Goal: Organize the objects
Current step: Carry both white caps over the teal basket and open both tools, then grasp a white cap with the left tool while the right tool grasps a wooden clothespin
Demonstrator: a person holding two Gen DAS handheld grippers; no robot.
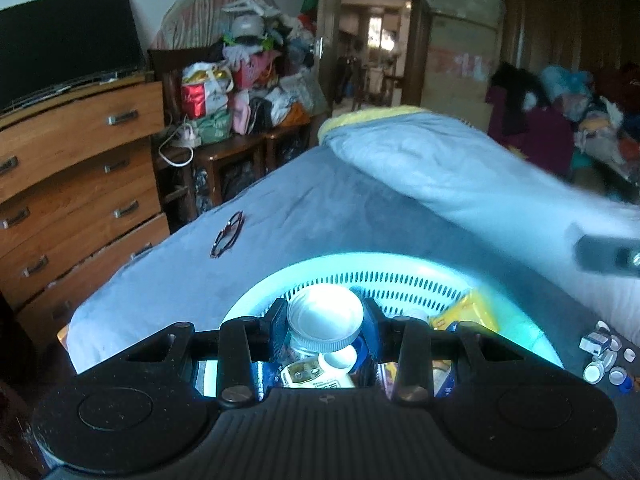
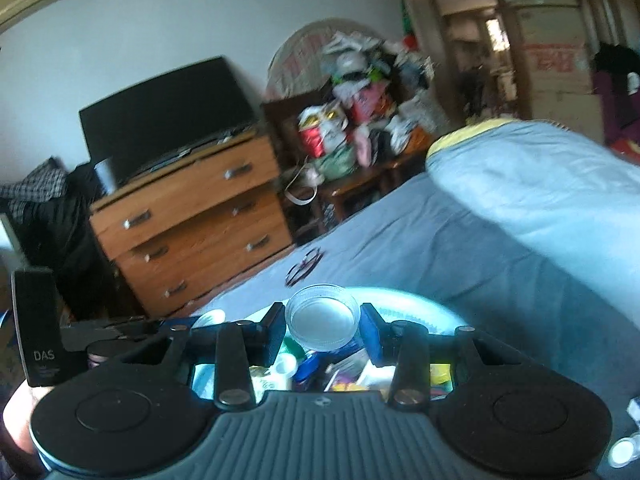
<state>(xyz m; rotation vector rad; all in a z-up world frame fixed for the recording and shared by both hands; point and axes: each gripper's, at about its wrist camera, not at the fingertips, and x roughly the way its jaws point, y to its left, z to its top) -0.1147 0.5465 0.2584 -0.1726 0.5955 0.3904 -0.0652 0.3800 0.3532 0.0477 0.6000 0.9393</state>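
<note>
Your left gripper [image 1: 325,328] has its two pads set close against the sides of a clear jar with a white ribbed lid [image 1: 325,318], so it seems to hold the jar, above the pale turquoise perforated basket [image 1: 280,280] that stands on the blue bed cover [image 1: 320,208]. Your right gripper [image 2: 322,330] is about as wide apart, with a shallow clear round lid or dish [image 2: 322,318] between its pads; I judge that it grips this, but the contact is blurred and I cannot say it for sure. Under both tools the basket already contains a small white-capped bottle [image 1: 320,372], a yellow packet [image 1: 468,312] and other small packs, so the step in hand looks like dropping items into the basket. The next move calls for you to lower each piece into a free place and open the pads only when it rests, so that nothing rolls out. Outside the basket, some small vials and caps [image 1: 608,360] lie near its right edge, and a pair of glasses [image 1: 228,234] lies well apart toward the dresser [image 1: 80,152]; these are still to collect. The only clear writing is "DAS" on a black box [image 2: 38,328] at the left of the right view; the bottle label is not readable
</note>
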